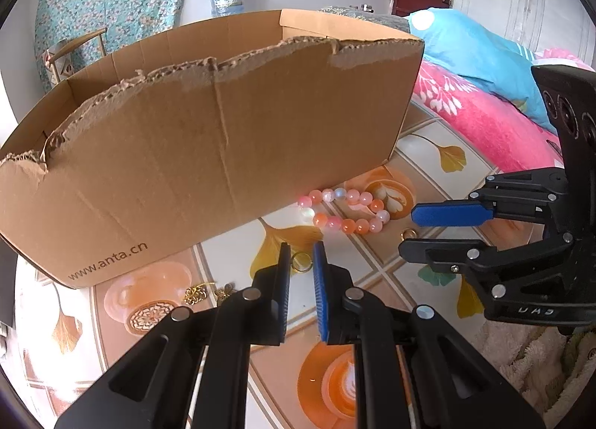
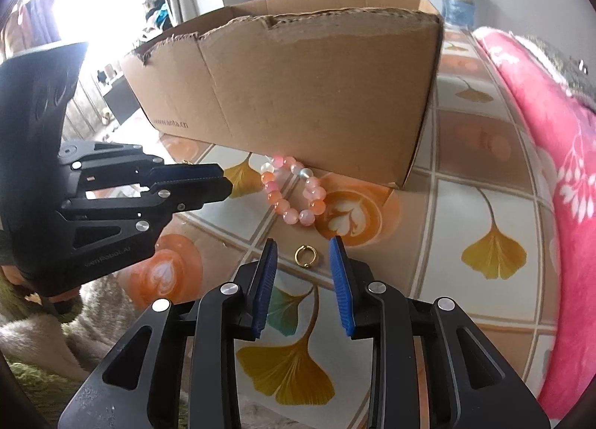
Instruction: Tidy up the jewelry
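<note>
- Left wrist view: the left gripper points down at the patterned tabletop, its fingers drawn close with only a narrow gap and nothing clamped. A small gold ring lies on the tabletop right in line with that gap, just past the tips. To the lower left of it, beside the cardboard box, lie small gold filigree pieces. The pink bead bracelet rests farther ahead and to the right, its far edge against the foot of the box. The right gripper comes in from the right edge, lying sideways with its tips near the bracelet.

- Right wrist view: the right gripper has its fingers parted and empty. A second gold ring lies flat on the tabletop, centred in the gap between the tips, touching neither pad as far as I can tell. The bead bracelet lies straight beyond it, against the box. The left gripper reaches in from the left, nearly closed.

- Judgement: each hand has its own ring dead ahead, so neither needs to shift sideways. The right looks readier: its gap already straddles its ring, and a short push down and a squeeze should take it. A ring has no long axis; lying flat, it may slide or flip under the pads.
</note>
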Demonstrator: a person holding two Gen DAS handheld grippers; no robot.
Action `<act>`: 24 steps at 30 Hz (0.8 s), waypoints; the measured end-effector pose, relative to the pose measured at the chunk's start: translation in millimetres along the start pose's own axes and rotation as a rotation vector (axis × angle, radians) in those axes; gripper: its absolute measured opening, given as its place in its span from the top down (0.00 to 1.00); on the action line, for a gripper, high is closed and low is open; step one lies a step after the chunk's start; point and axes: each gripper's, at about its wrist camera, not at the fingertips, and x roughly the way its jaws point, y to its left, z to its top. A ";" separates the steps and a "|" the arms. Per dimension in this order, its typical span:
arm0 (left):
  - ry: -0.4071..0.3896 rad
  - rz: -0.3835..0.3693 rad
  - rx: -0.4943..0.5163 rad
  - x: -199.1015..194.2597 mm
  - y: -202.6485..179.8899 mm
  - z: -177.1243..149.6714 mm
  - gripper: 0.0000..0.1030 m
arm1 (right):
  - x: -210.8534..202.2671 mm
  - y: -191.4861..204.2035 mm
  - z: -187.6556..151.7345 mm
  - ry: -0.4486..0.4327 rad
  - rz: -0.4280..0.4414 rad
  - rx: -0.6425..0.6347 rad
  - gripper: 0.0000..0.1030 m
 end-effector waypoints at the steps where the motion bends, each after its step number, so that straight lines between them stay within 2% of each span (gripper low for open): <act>1: 0.000 0.001 -0.001 0.2 0.2 0.1 0.89 | 0.7 1.7 0.2 0.001 -0.016 -0.012 0.76; 10: 0.002 0.000 -0.010 0.8 2.0 -1.0 0.89 | 2.7 9.3 -0.6 0.023 -0.071 -0.077 0.90; 16: -0.001 0.000 -0.013 0.5 2.0 -1.3 0.89 | 3.9 7.7 0.7 0.023 -0.060 -0.064 0.92; 17: -0.002 0.001 -0.013 0.5 2.1 -1.2 0.89 | 3.5 6.3 0.6 0.018 -0.054 -0.055 0.94; 18: -0.002 0.000 -0.014 0.4 2.2 -1.1 0.89 | -0.3 4.0 0.8 0.014 -0.055 -0.051 1.00; 24: -0.004 0.007 -0.009 -0.4 2.0 -0.7 0.89 | -1.5 -1.6 2.5 0.024 -0.028 -0.023 1.00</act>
